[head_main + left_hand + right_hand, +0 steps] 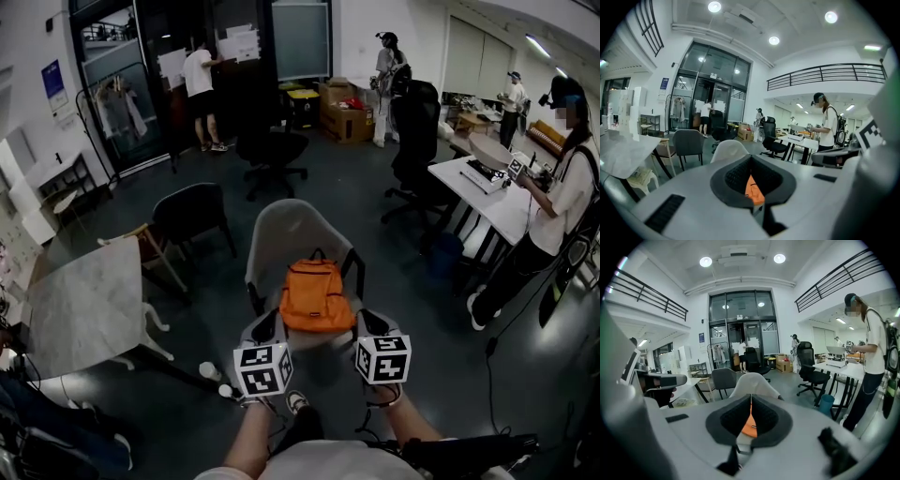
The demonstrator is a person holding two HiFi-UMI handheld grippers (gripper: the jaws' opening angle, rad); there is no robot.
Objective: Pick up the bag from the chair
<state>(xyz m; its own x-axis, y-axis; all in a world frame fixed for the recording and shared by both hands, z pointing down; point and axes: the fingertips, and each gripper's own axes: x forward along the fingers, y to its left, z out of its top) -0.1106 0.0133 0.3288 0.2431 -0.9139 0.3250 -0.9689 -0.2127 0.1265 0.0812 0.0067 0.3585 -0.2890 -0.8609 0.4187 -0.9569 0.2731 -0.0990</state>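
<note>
An orange backpack [317, 297] stands upright on the seat of a pale grey shell chair [291, 230] in the middle of the head view. My left gripper [265, 330] hovers just off the bag's lower left corner. My right gripper [371, 325] is off its lower right corner. Neither touches the bag. In the left gripper view the gripper [750, 161] has its dark pads meeting at the tips, with the bag [753, 190] showing as an orange sliver behind them. The right gripper [750, 400] looks the same, with only a thin orange slit of bag [749, 426] between its pads. Both are shut on nothing.
A marble-topped table [84, 305] stands to the left, with a dark chair [190, 214] behind it. Black office chairs [272, 145] [415, 141] stand farther back. A white desk [487, 202] and a person [562, 202] are close on the right. Cardboard boxes [345, 112] and other people are at the back.
</note>
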